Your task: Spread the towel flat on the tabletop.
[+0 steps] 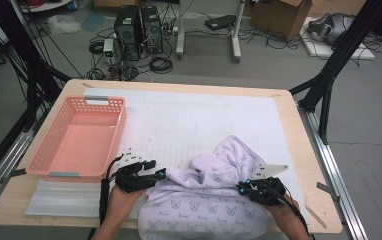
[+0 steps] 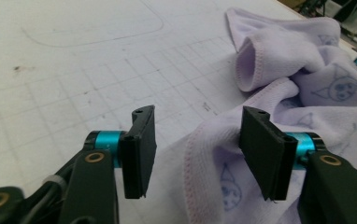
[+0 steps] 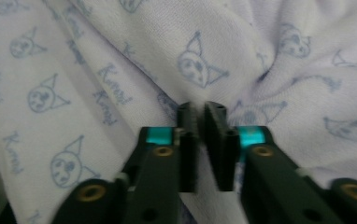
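Note:
A pale lilac towel printed with small blue cat faces lies bunched at the table's near edge. My left gripper is at its left side. In the left gripper view the jaws of that gripper stand apart, and the towel's stitched hem runs between them without either pad pressing on it. My right gripper lies on the towel's right part. In the right gripper view its jaws are almost together, and folds of the towel pucker toward their tips.
A pink plastic basket stands at the table's left, close to my left hand. A white gridded mat covers the tabletop beyond the towel. Black frame posts, cables and boxes are on the floor behind the table.

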Motion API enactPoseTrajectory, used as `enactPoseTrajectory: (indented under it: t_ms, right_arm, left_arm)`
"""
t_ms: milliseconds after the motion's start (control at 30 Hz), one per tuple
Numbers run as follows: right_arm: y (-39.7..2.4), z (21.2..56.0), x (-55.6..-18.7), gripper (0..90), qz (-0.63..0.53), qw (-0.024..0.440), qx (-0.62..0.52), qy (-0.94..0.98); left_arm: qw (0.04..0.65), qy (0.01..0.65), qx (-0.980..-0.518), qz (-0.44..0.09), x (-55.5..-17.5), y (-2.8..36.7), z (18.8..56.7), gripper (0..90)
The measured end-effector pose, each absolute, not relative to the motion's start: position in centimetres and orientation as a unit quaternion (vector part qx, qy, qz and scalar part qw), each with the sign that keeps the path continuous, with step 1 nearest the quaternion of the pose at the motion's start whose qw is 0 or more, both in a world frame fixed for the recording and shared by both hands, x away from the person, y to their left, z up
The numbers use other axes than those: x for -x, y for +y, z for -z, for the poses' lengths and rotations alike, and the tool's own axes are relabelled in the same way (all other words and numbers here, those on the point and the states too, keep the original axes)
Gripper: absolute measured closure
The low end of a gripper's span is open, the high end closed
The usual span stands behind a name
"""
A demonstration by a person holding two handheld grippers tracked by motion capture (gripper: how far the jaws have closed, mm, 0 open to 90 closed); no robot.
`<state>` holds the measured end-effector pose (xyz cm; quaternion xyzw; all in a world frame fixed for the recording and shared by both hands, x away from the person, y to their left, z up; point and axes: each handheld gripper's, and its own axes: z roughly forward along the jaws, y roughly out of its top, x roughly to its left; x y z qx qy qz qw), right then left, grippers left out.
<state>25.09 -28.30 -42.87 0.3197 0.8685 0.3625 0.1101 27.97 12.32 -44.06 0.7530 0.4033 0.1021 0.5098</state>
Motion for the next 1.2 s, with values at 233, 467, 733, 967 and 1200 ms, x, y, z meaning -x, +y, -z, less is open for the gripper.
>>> enactPoseTrajectory:
  t_ms: [233,467,733,967,1200]
  right_arm:
    - [-31.1,41.1,-25.0,56.5,-0.437,0.17,-0.379,0.798]
    - [-32.1,42.3,-25.0,55.6,-0.433,0.177,-0.4,0.789]
    - [-31.4,42.6,-26.3,50.7,-0.412,0.192,-0.411,0.79]
    - [-29.0,44.1,-28.7,58.3,-0.343,0.19,-0.413,0.822]
    - [-29.3,43.1,-27.2,84.5,-0.321,0.171,-0.422,0.831]
  left_arm:
    - [0.495,0.387,-0.775,-0.073,-29.9,9.6,42.8,48.9]
    - [0.454,0.361,-0.814,-0.022,-30.8,5.8,43.6,49.8]
    - [0.414,0.372,-0.828,-0.065,-30.4,5.0,43.5,85.8]
    - [0.437,0.482,-0.751,-0.116,-30.4,11.0,43.3,85.8]
    - [0.434,0.485,-0.753,-0.101,-29.4,11.5,43.4,85.0]
